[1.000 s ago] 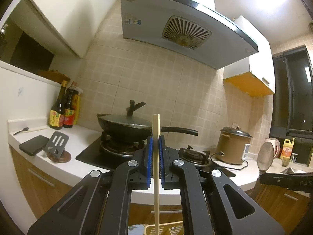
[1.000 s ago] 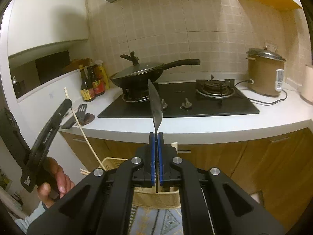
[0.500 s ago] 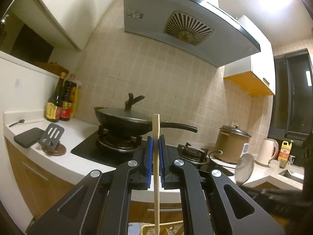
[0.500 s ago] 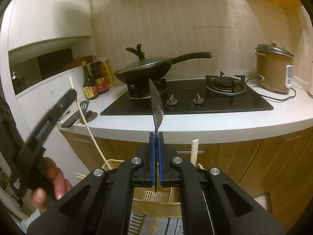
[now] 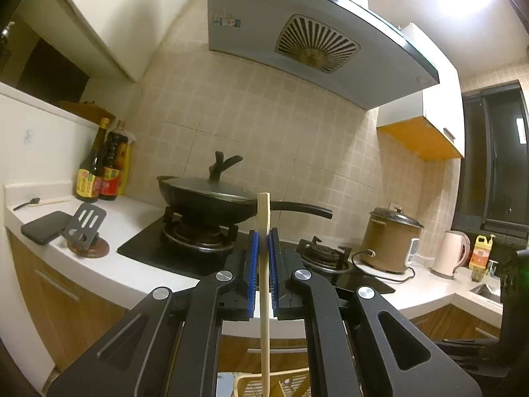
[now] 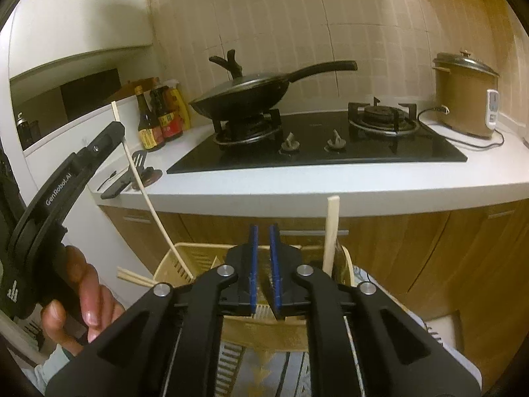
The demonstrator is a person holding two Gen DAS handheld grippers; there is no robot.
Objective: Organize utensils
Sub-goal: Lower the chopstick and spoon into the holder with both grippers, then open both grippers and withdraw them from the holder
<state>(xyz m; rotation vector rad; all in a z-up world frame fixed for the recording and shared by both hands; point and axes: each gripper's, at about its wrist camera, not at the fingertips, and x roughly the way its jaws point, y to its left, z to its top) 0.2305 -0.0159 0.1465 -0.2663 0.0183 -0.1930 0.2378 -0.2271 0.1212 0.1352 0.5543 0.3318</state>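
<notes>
Chopstick [image 5: 263, 264] base, basket [image 6: 185, 258]: right cam only.

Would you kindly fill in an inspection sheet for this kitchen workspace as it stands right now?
Surface: white countertop with a black hob; lidded wok on one burner.
Job's things: slotted basket below the counter; standing chopstick inside it; chopstick ends sticking out at its side.
Clutter: sauce bottles, phone, slotted stand.
Grippers: left gripper shut on an upright held chopstick; right gripper has just been opening, nothing between its fingers.
Cables: rice cooker cord loose on the counter.
Surroundings: range hood, tiled wall, kettle.
</notes>
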